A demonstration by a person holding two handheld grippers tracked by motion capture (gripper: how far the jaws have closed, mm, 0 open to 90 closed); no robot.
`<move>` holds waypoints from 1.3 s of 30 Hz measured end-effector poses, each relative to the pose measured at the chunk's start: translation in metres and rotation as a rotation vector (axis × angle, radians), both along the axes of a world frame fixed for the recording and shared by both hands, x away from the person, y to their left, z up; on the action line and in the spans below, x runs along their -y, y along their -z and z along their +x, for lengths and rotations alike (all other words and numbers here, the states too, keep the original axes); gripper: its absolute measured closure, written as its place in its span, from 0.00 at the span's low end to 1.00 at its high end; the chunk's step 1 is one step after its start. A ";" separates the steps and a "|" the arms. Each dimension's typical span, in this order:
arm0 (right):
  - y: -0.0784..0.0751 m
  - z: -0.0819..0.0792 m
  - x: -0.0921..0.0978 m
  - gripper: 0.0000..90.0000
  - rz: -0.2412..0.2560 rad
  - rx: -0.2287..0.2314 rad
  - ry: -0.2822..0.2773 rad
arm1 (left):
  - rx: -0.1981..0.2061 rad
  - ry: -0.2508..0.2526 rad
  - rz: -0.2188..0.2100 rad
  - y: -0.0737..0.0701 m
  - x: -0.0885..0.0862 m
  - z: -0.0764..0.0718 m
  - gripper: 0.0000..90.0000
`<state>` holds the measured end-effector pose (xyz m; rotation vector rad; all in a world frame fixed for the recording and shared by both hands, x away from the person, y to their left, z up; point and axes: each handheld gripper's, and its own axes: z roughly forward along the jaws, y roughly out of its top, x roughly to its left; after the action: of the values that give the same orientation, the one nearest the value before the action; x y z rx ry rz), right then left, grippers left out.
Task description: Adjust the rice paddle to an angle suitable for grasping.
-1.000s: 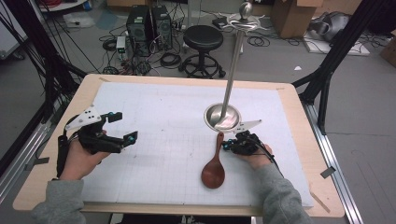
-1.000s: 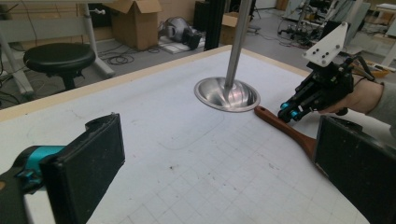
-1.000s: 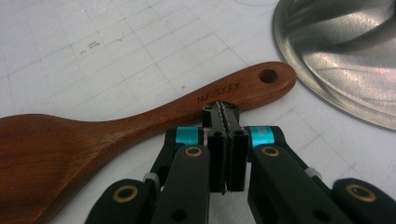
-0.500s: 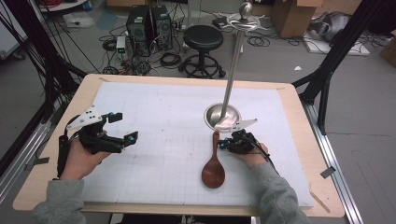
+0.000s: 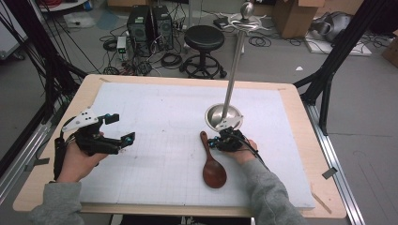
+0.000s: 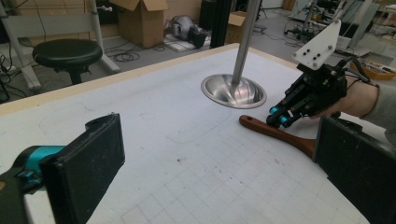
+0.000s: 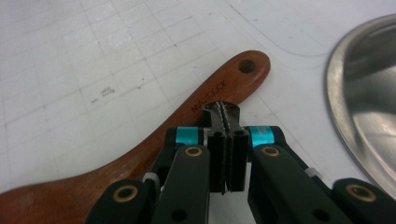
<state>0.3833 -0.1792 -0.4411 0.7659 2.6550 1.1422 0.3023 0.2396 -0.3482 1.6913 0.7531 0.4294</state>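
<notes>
A dark wooden spoon (image 5: 213,169) lies flat on the white mat, its handle end with a hole (image 7: 246,66) pointing toward the metal stand. My right gripper (image 5: 218,142) is shut, jaws pressed together with nothing between them. Its tips (image 7: 226,112) rest against the top of the spoon handle (image 7: 140,154). In the left gripper view the same right gripper (image 6: 277,120) touches the handle (image 6: 275,133). My left gripper (image 5: 123,129) is held at the left side of the mat, open and empty (image 6: 215,163), pointing toward the spoon.
A steel stand with a dish-shaped base (image 5: 224,117) and a tall pole (image 5: 233,70) rises just behind the right gripper; its rim (image 7: 369,102) is close to the jaws. The gridded white mat (image 5: 155,117) covers the wooden table (image 5: 300,117). A stool (image 5: 204,37) stands beyond.
My right gripper has edged left, closer onto the spoon handle. The spoon and the left gripper have stayed where they were.
</notes>
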 end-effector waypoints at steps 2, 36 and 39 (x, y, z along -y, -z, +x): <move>0.000 0.001 -0.005 1.00 0.005 -0.002 -0.009 | -0.001 0.002 0.004 0.000 0.000 0.000 0.03; -0.004 -0.007 -0.058 1.00 -0.032 -0.019 -0.108 | 0.001 -0.005 0.001 0.000 -0.002 -0.001 0.03; -0.004 -0.008 -0.066 1.00 -0.042 -0.014 -0.133 | 0.001 -0.002 0.003 -0.001 -0.003 -0.001 0.03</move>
<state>0.3749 -0.1132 -0.4368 0.6012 2.7682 1.1115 0.3015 0.2422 -0.3475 1.6934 0.7540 0.4330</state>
